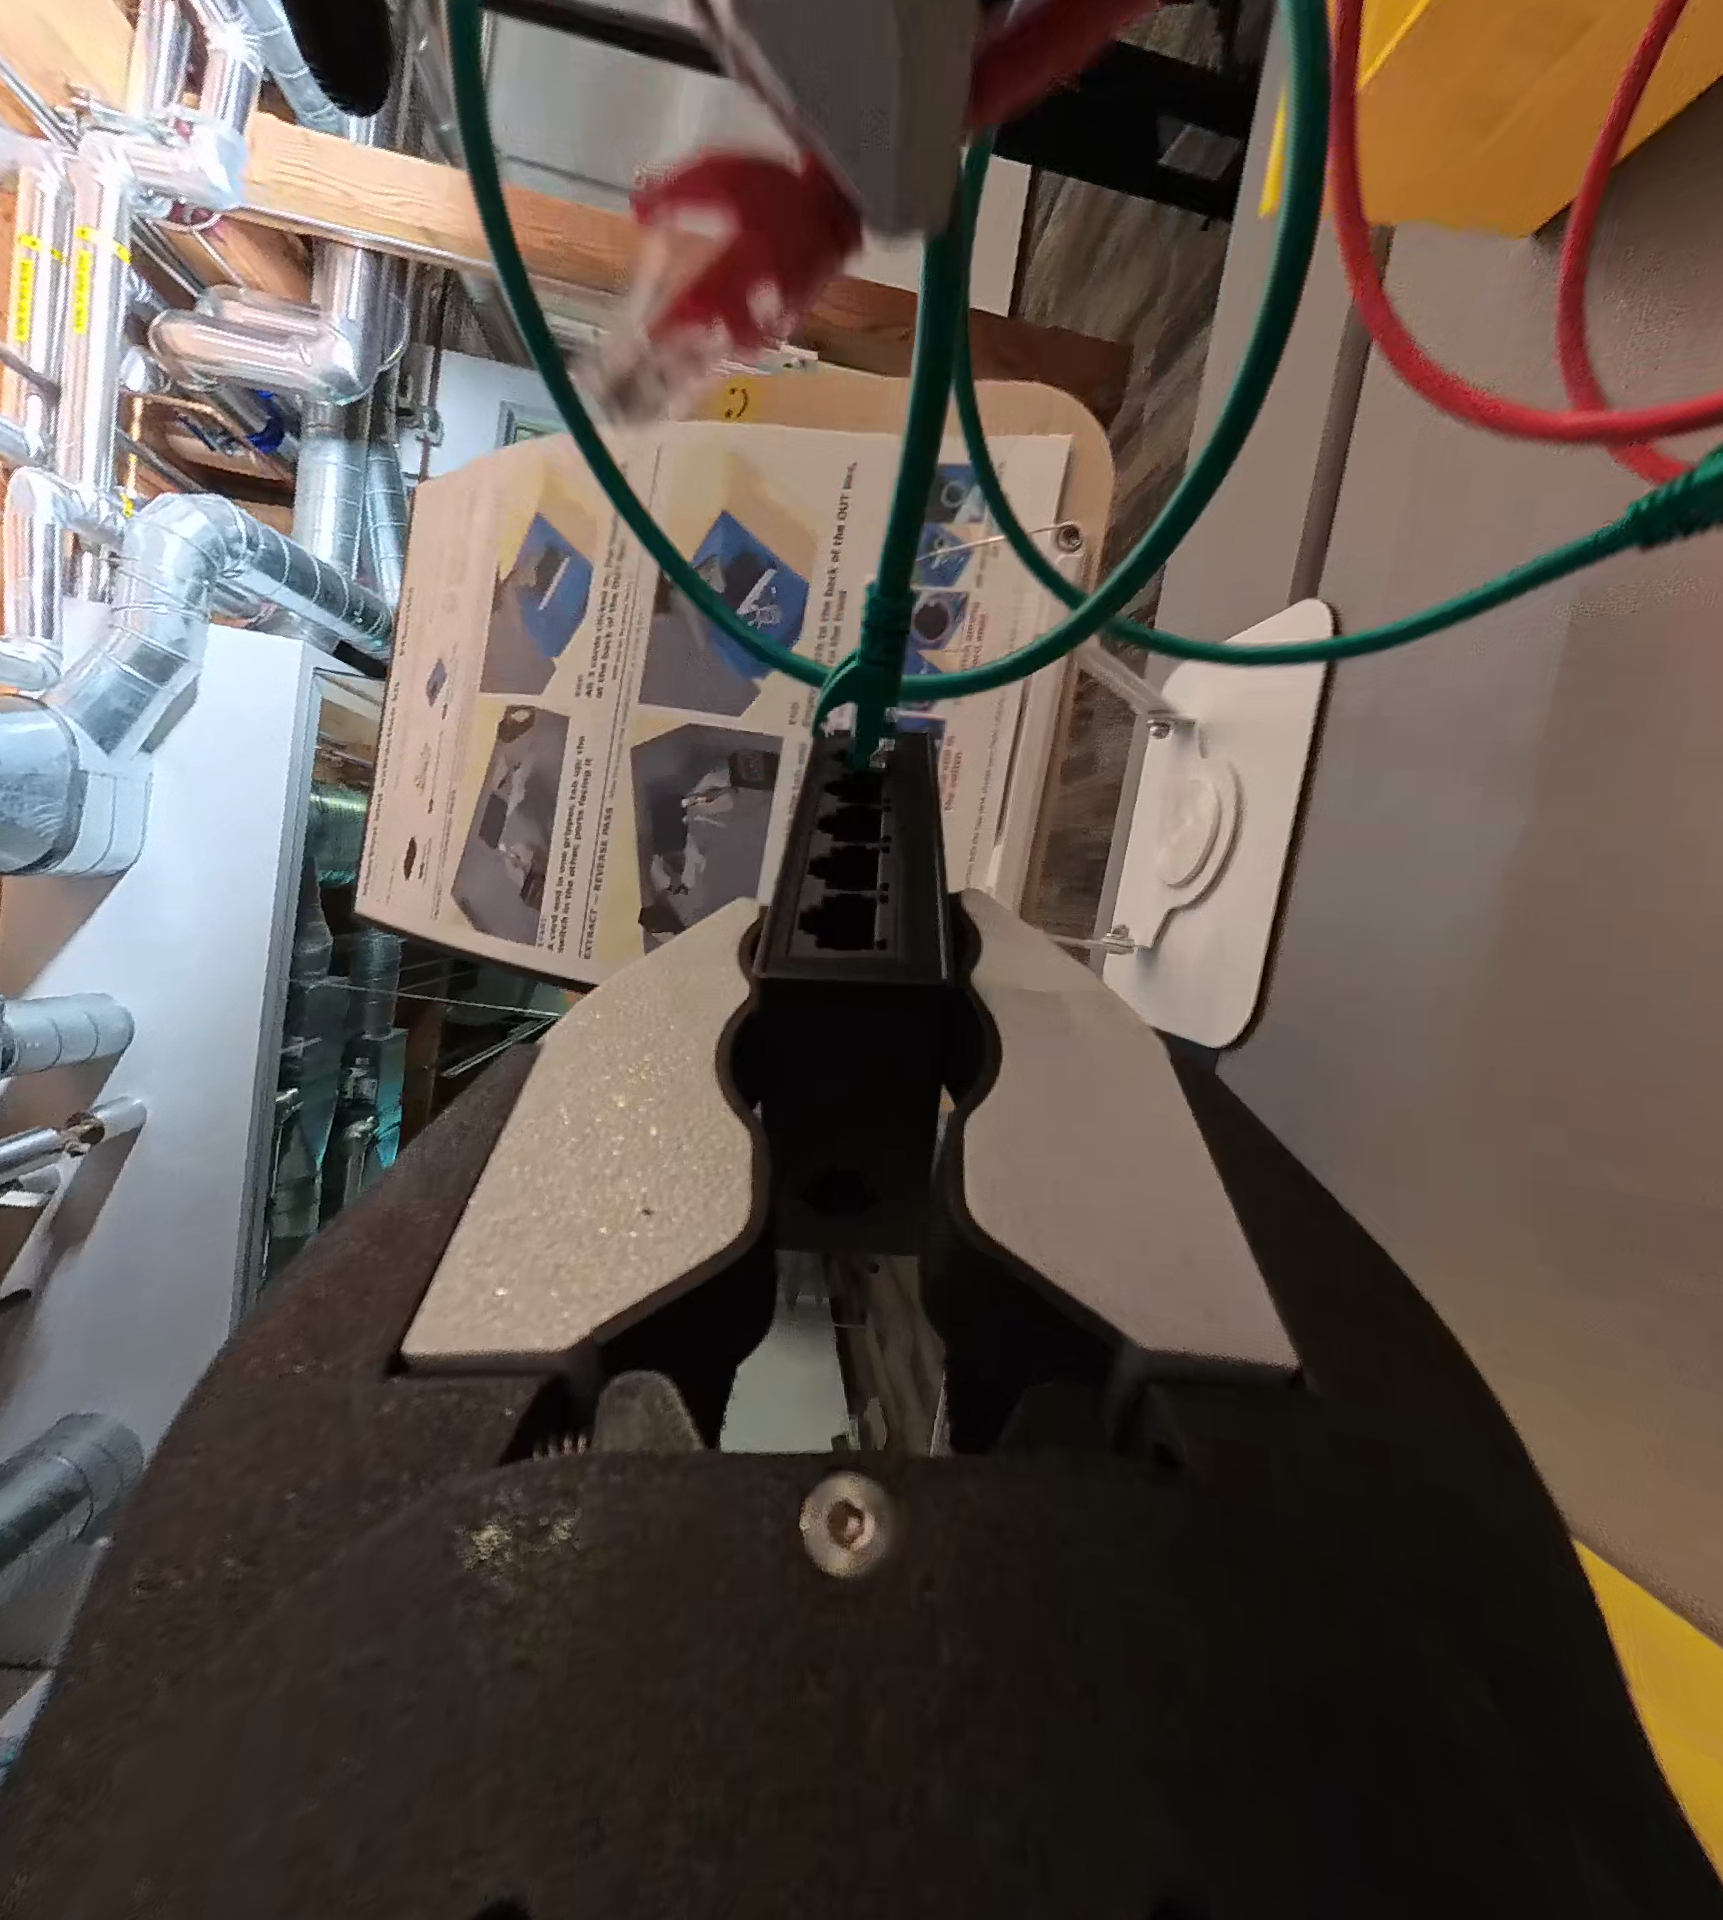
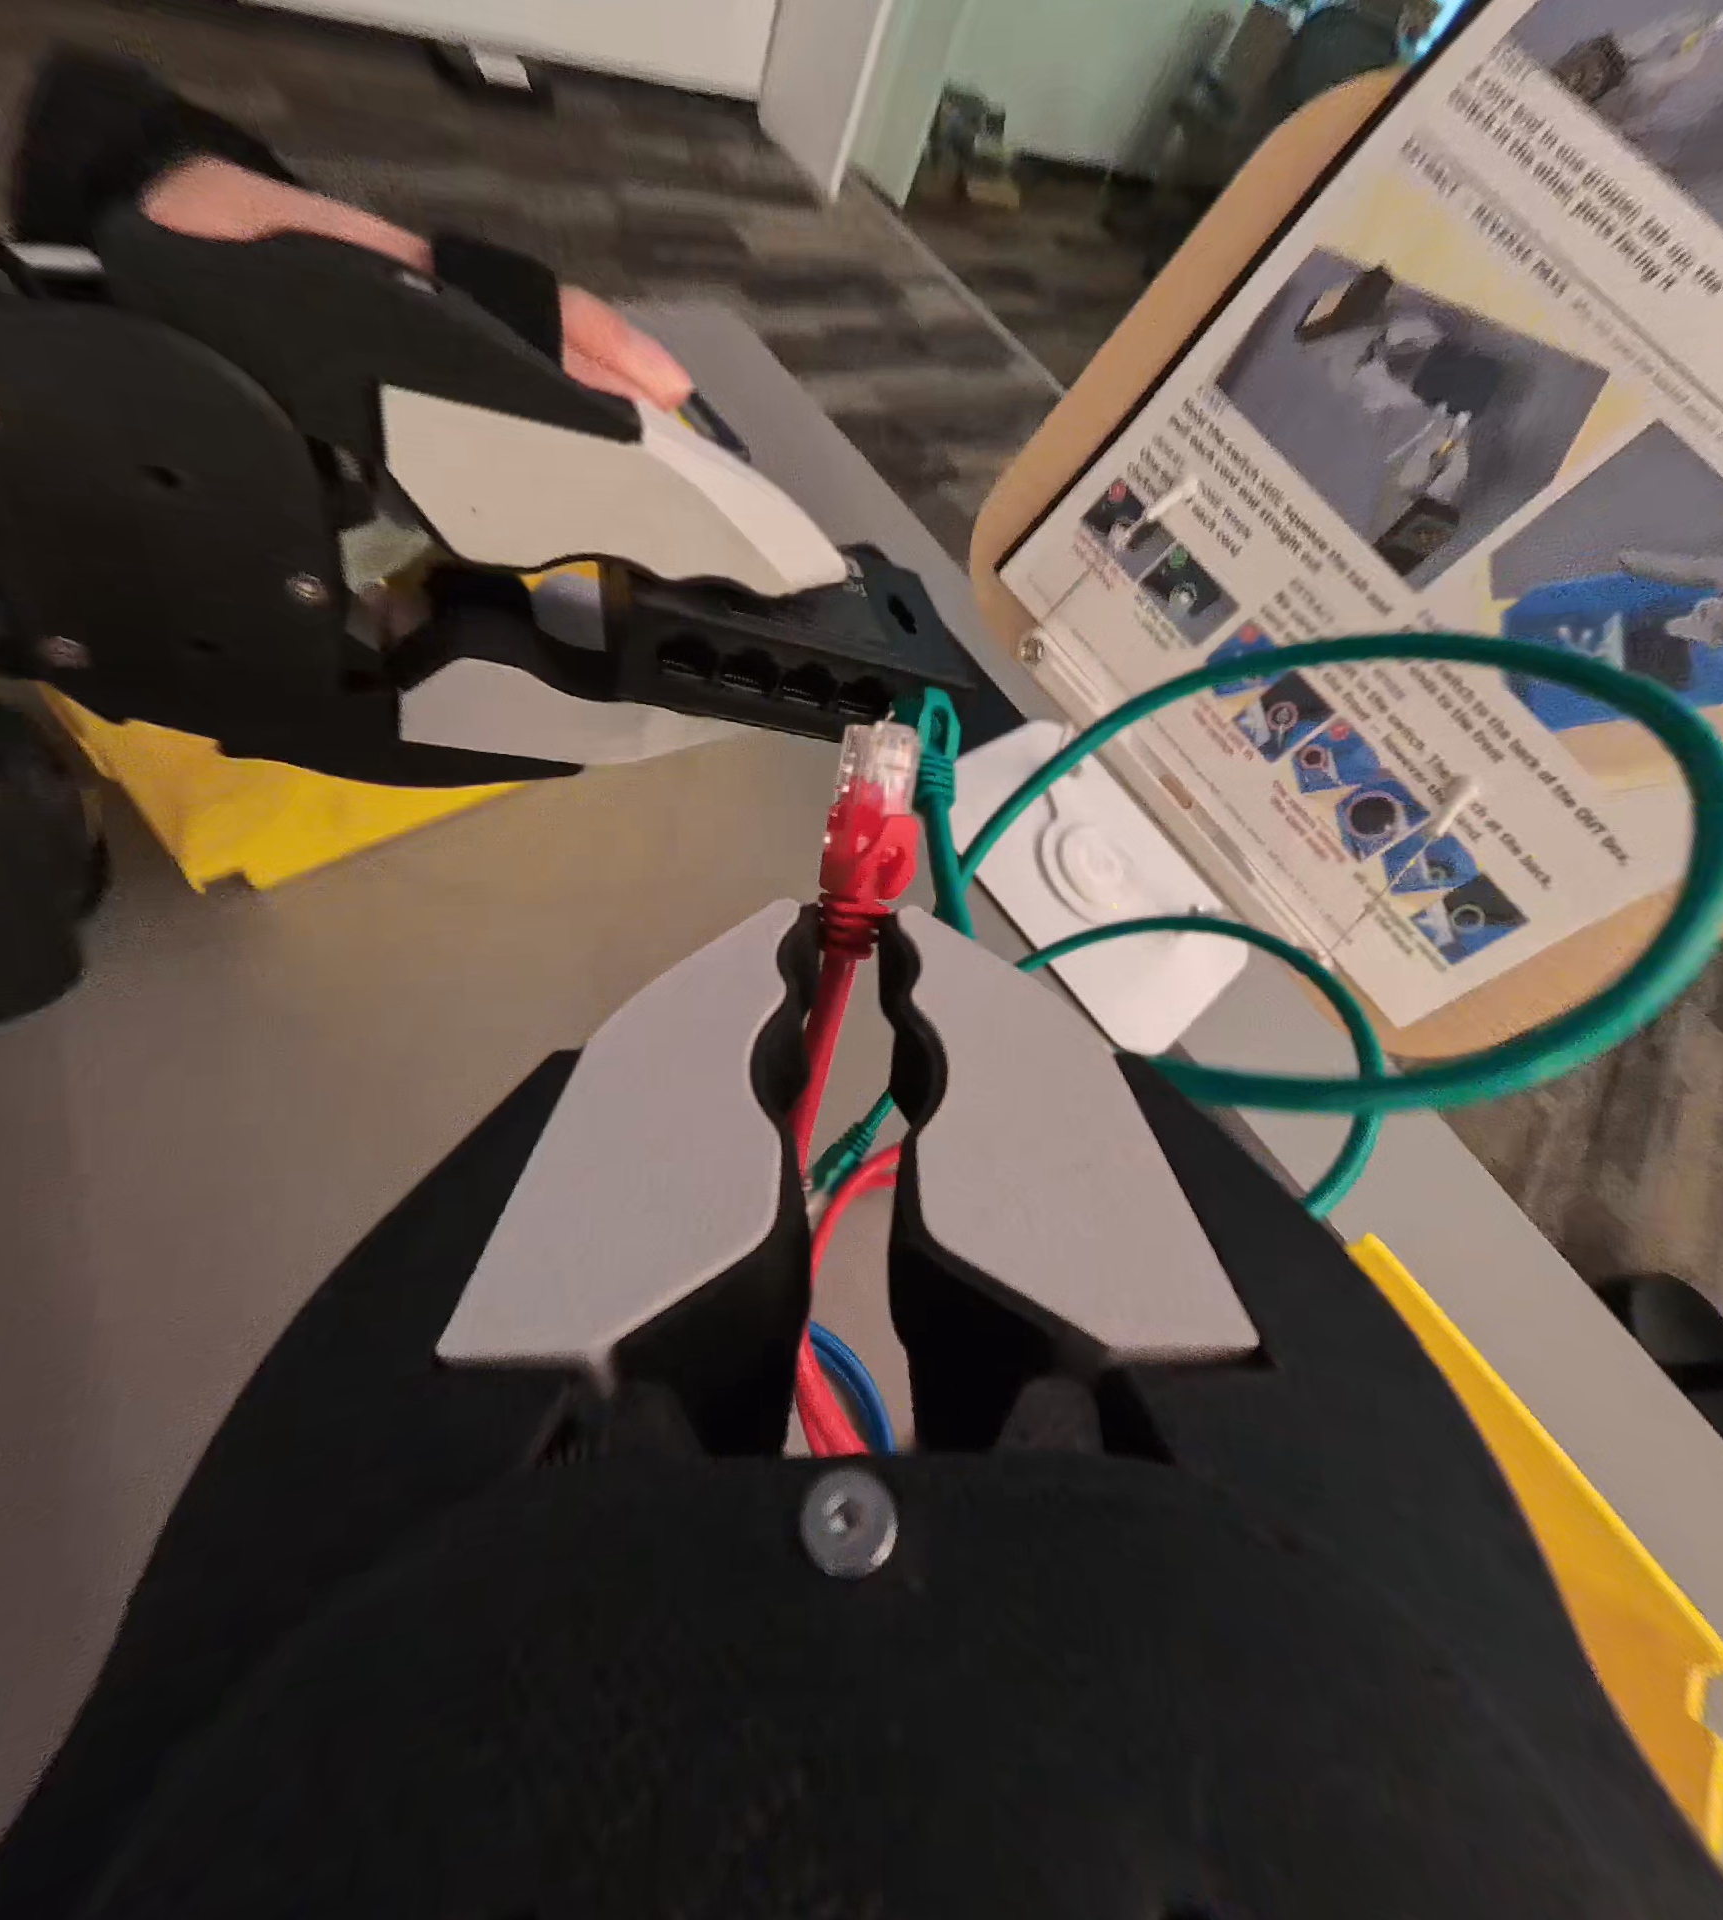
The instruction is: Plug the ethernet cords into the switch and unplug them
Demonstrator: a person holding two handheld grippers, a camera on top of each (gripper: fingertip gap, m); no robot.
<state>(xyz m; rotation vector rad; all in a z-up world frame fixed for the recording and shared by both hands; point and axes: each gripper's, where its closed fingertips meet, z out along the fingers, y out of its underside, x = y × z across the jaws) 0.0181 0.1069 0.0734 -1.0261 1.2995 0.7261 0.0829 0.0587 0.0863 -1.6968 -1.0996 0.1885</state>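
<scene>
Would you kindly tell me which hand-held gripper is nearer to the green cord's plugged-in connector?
Left. The left hand-held gripper clamps the switch holding that green connector; the right hand-held gripper is just below, gripping the red cord.

Grey table [image 2: 337, 1039]: white stand base [image 2: 1127, 935], yellow sheets [image 2: 244, 800], green cord [image 2: 1356, 1143] slack.

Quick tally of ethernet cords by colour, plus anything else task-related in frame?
Green cord: 1, plugged into the switch's end port
Red cord: 1, held in the right tool, not plugged
Blue cord: 1, only a loop shows
Switch: 1, clamped in the left tool
Total: 4
</scene>
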